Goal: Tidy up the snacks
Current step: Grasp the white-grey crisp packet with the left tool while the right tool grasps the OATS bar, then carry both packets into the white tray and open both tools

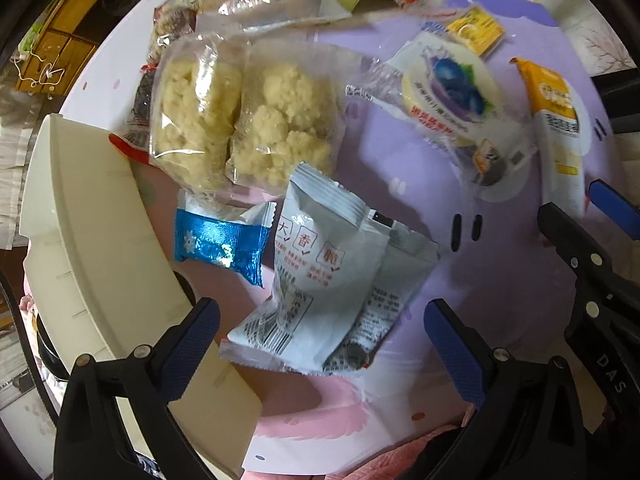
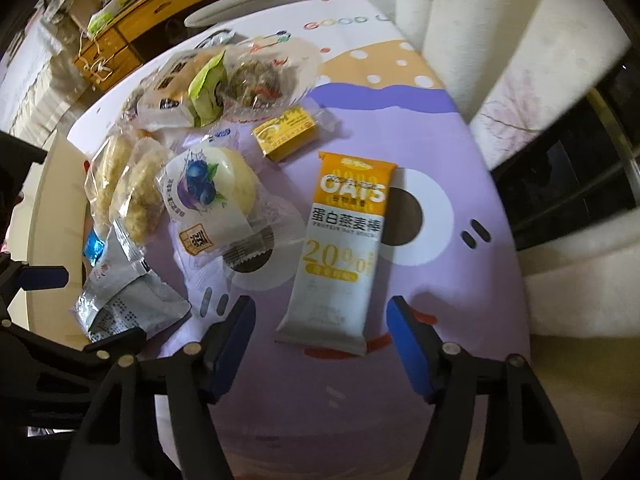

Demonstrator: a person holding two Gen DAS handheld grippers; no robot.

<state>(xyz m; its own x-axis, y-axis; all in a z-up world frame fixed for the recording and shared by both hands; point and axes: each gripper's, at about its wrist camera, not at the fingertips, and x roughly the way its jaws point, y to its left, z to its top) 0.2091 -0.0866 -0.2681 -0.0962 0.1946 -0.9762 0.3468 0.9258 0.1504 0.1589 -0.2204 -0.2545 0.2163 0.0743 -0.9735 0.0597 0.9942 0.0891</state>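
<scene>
oat bar [image 2: 343,248] between right claw [image 2: 320,340] jaws, seemingly untouched

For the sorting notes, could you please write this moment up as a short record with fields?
surface: purple cartoon tablecloth
left gripper: open, over two grey-white sachets, nothing gripped
right gripper: open, straddling the near end of the oat bar, pads not pressing it
beside sachets: blue candy wrapper, two clear bags of pale crumbly snack
middle: blueberry bun pack, small yellow box
container: cream tray wall at the left edge
</scene>
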